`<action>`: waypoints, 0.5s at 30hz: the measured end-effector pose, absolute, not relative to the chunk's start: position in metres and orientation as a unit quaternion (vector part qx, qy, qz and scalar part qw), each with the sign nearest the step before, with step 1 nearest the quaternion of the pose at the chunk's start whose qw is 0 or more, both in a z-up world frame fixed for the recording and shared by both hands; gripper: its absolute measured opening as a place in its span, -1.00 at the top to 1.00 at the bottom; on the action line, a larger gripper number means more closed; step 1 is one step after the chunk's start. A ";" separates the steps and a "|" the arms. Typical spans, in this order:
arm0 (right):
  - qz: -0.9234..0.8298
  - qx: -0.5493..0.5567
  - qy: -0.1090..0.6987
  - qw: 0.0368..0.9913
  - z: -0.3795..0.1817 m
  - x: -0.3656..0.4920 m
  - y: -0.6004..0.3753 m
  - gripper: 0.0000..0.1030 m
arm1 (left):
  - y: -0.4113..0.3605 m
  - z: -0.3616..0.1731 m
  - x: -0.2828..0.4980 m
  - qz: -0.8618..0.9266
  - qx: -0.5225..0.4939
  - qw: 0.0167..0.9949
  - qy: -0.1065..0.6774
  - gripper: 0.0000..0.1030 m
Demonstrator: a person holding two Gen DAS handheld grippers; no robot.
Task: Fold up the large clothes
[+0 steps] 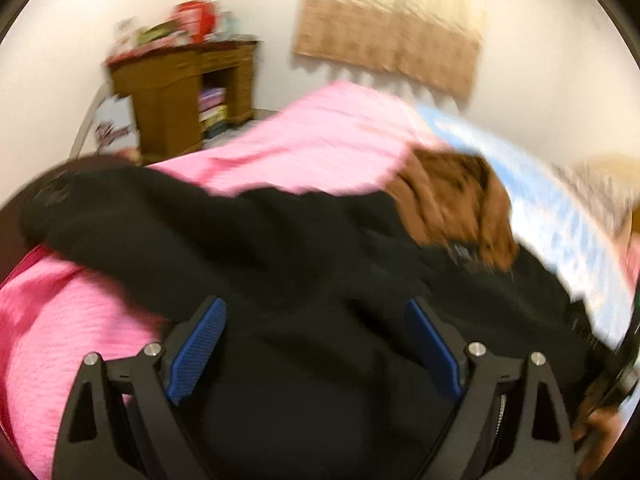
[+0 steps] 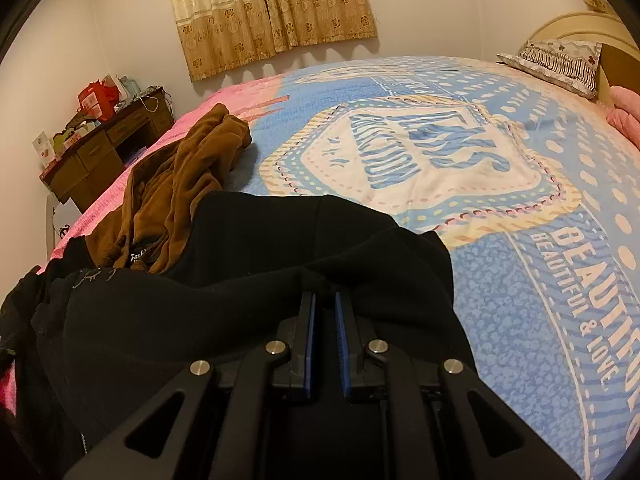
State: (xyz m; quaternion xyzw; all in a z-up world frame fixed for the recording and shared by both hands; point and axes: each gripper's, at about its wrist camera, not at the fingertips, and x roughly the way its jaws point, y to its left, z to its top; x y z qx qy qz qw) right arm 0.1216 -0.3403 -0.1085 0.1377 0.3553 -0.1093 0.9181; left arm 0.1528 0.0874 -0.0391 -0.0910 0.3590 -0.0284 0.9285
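**Black garment pinched on a printed bedspread**

The black garment (image 2: 256, 280) lies spread over the near end of the bed, partly on the blue bedspread (image 2: 520, 280) and partly over the pink sheet (image 1: 72, 340). The right gripper (image 2: 325, 300) has its blue pads nearly together, pinching a raised fold of the black cloth at its tips. The left gripper (image 1: 316, 320) stands with its fingers wide apart above the same garment, holding nothing; that view is blurred.

A crumpled brown garment (image 2: 180, 184) lies touching the black one's far edge, with a small label beginning "Tas", the rest hidden. The bedspread's central badge reads, upside down, what looks like "JEANS COLLECTION"; along its border run "BEAUTIFUL" and "BEAUTIFUL & LOVE".

A patterned pillow (image 2: 560, 60) rests at the far corner. A cluttered wooden desk (image 2: 100, 152) stands by the wall, beneath beige curtains (image 2: 272, 12).
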 end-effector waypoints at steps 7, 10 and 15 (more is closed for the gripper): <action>-0.107 0.141 0.354 0.918 -0.108 0.121 -0.341 0.80 | 0.234 -0.007 0.154 0.098 -0.167 0.941 0.278 -1.00; -0.107 0.141 0.354 0.918 -0.108 0.121 -0.342 0.80 | 0.292 -0.011 0.166 0.153 -0.202 0.929 0.271 -1.00; -0.107 0.142 0.354 0.918 -0.108 0.121 -0.342 0.80 | 0.347 -0.031 0.184 0.215 -0.250 0.900 0.285 -1.00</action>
